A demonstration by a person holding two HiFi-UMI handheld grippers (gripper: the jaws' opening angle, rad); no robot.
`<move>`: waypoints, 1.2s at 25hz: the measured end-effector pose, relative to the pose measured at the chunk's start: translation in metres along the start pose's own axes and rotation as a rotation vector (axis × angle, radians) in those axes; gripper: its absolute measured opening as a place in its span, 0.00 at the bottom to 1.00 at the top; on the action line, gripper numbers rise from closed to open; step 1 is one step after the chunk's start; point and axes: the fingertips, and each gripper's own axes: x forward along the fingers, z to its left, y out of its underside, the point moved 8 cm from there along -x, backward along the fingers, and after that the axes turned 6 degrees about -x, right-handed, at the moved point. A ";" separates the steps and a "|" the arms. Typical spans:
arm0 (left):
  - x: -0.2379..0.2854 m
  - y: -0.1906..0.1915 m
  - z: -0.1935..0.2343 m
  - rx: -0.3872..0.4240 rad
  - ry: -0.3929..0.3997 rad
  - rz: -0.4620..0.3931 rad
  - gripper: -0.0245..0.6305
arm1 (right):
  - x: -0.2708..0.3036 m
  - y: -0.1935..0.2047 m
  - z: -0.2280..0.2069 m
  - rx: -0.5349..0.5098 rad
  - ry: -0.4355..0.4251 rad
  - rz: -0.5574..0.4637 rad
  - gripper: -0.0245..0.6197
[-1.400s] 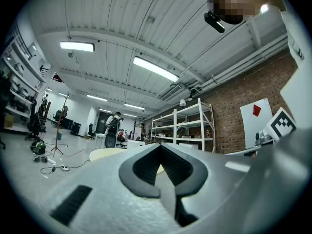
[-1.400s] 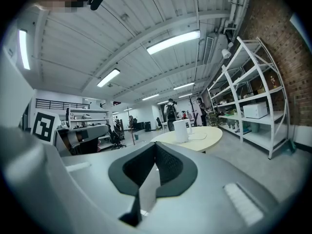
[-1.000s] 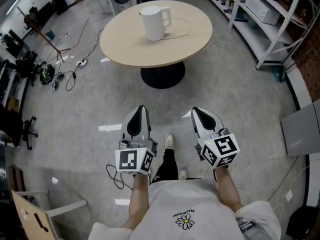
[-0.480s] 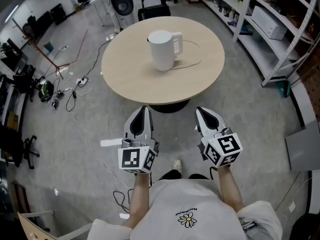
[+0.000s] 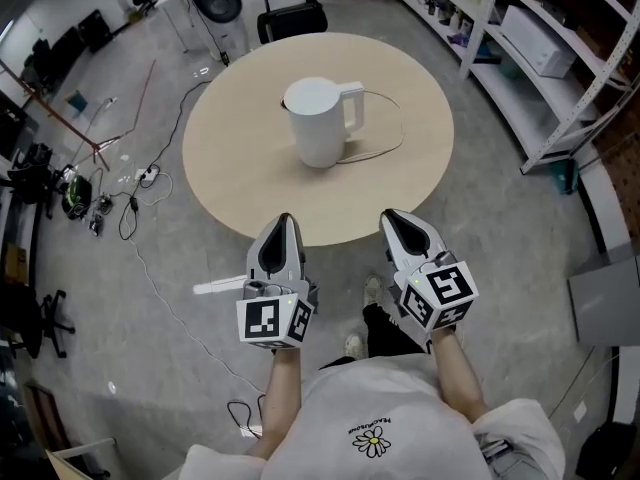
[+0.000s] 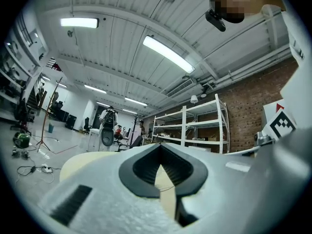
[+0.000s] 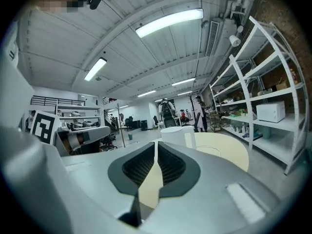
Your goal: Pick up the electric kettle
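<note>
Fingers are pressed together on left gripper (image 5: pixel 283 218) and right gripper (image 5: pixel 392 216), so spread one before taking the electric kettle's (image 5: pixel 315 128) handle (image 5: pixel 352 103), seemingly right-facing.

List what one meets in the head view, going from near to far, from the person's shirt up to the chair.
The white shirt → left tongs and right tongs, side by side → round table → white kettle → black chair.

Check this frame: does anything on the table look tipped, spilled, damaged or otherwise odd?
Nothing stands out. The kettle stands upright near the middle of the round table, and its cord lies in a loose loop on the tabletop beside it. No spill or damage shows.
</note>
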 end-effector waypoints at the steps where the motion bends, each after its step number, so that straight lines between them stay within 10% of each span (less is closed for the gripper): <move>1: 0.013 0.002 0.004 -0.008 -0.008 0.000 0.04 | 0.012 -0.002 -0.009 0.001 -0.006 -0.001 0.06; 23: 0.224 0.034 0.079 0.051 -0.112 -0.006 0.05 | 0.214 -0.019 -0.173 0.002 -0.083 0.039 0.17; 30: 0.247 0.069 0.102 -0.015 0.007 0.059 0.42 | 0.269 0.005 -0.191 -0.028 -0.071 0.152 0.26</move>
